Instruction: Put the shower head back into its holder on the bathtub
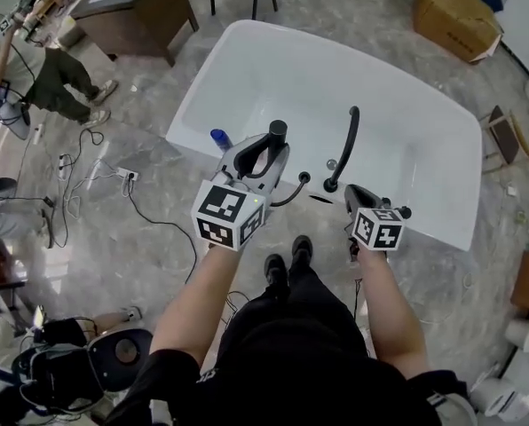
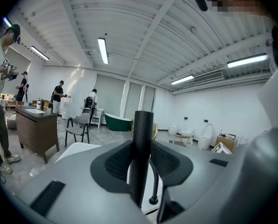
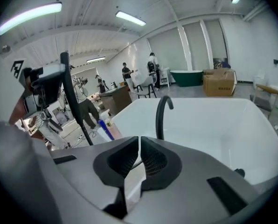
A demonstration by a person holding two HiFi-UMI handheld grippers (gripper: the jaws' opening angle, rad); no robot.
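One grip to report: left gripper (image 1: 271,142) clamps the black shower head (image 2: 142,143) above the bathtub (image 1: 424,140). Right gripper (image 3: 139,149) sits pinched shut, empty.

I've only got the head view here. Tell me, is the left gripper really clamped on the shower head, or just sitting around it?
Observer: Clamped. In the left gripper view, the left gripper has both pads pressed on the black shower head, which stands upright between them.
Operator: And the right one?
Observer: The right gripper view shows the right gripper with its jaws almost together, holding nothing that I can see.
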